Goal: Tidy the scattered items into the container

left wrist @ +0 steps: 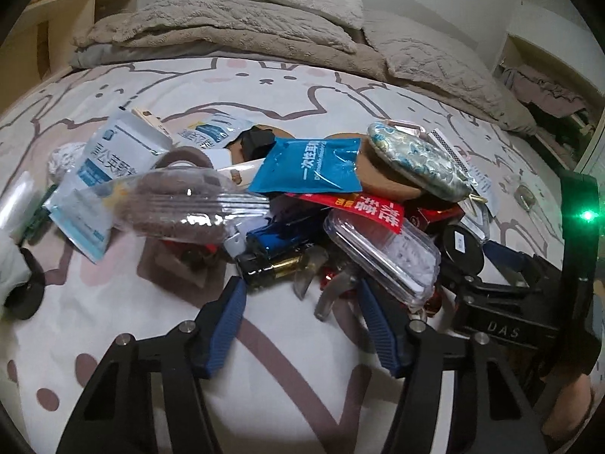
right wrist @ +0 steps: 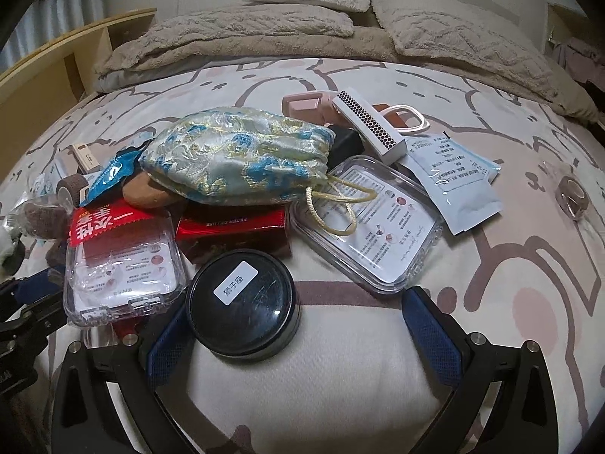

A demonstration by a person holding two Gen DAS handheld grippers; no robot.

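Scattered items lie in a heap on a bed sheet. My left gripper is open, its blue-padded fingers on either side of a metal nail clipper, with a battery and blue lighter just beyond. My right gripper is open; a round black tin sits against its left finger. Beyond lie two clear plastic cases, a red box, a brocade drawstring pouch and a blue sachet. No container is clearly in view.
Beige blankets and pillows are piled at the head of the bed. A wooden shelf stands at left. A white perforated box, pink frame, white sachets and a tape roll lie to the right.
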